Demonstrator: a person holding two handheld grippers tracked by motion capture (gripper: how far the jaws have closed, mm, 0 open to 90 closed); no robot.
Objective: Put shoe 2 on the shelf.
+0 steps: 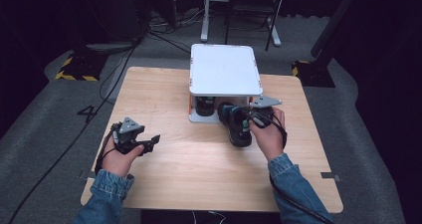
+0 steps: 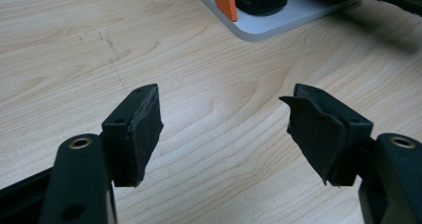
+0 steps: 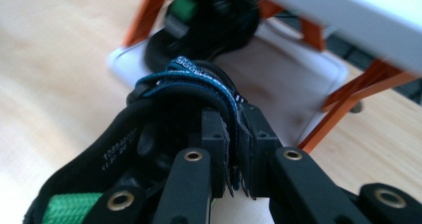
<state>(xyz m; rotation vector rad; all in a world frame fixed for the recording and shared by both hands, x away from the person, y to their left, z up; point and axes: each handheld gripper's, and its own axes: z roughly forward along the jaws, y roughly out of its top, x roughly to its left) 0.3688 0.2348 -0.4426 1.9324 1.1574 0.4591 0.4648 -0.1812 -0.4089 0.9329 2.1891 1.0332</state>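
Observation:
A black shoe point(image 1: 238, 129) with a blue strap point(image 3: 194, 82) and a green tab lies in front of a small white rack point(image 1: 225, 69) with orange legs. My right gripper point(image 1: 250, 118) is shut on it, the jaws point(image 3: 238, 134) pinching the strap and upper edge of the shoe point(image 3: 119, 149). A second black shoe point(image 1: 205, 106) sits on the rack's lower plate point(image 3: 283, 84), under the top shelf. My left gripper point(image 1: 149, 144) rests low at the table's left, open with nothing between its pads point(image 2: 224, 104). Whether the held shoe touches the table I cannot tell.
The wooden table point(image 1: 199, 169) has bare room in front and to the left of the rack. The rack's lower plate point(image 2: 283, 22) and an orange leg point(image 2: 225, 0) lie beyond my left gripper. Stands, cables and a grey floor surround the table.

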